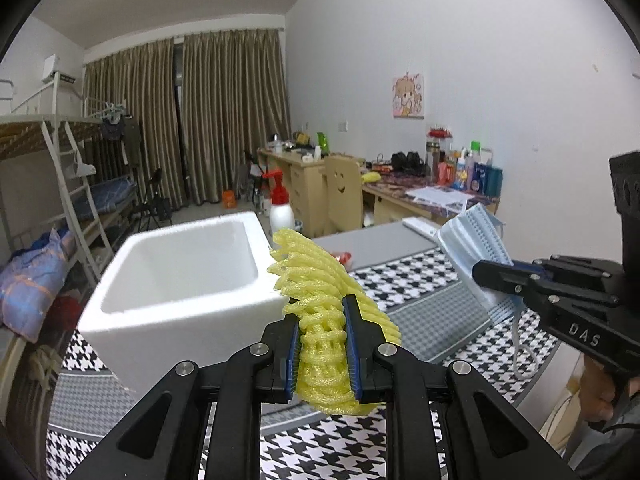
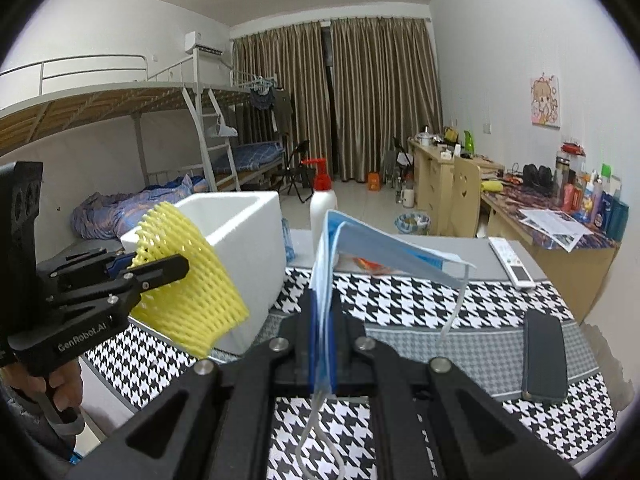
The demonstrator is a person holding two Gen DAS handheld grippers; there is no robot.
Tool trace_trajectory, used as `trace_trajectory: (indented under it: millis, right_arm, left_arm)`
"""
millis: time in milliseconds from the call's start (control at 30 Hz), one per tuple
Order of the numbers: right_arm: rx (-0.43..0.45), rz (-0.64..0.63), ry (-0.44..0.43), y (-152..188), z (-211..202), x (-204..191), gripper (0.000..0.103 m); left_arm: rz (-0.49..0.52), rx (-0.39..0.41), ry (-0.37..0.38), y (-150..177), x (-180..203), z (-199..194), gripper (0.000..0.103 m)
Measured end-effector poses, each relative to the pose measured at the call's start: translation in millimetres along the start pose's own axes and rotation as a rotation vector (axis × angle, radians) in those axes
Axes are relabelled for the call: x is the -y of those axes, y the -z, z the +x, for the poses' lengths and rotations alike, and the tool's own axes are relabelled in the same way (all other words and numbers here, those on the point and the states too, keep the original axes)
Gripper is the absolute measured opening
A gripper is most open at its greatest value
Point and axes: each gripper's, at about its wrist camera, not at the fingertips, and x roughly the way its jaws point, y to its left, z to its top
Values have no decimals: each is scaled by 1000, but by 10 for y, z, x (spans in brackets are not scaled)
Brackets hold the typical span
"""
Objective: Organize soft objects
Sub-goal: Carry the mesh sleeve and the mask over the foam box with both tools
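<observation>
A yellow foam net [image 1: 320, 320], squashed flat, sits low in the middle of the frame, pinched by the left gripper [image 1: 322, 344]. At right, the right gripper [image 2: 322, 344] clamps a pale blue face mask [image 2: 360, 244]. The white foam box [image 1: 180, 276] at left looks empty.
</observation>
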Motion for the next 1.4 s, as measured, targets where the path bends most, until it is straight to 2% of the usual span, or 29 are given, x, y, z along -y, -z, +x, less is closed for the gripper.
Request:
trace_trajectory:
  millis: [500, 733, 1167, 1400]
  right_arm:
    - [56, -29, -29, -283, 40, -112, 7]
    - [84, -41, -60, -406, 46, -218, 7]
    - [67, -56, -101, -594, 245, -402, 7]
    - [56, -63, -120, -643, 343, -471, 7]
  left_arm:
    - [-26, 105, -62, -292, -276, -180, 21]
    - [-39, 122, -105, -386, -407, -185, 21]
    - [-58, 136, -204, -502, -538, -127, 21]
    - [-81, 125, -233, -543, -648, -50, 21]
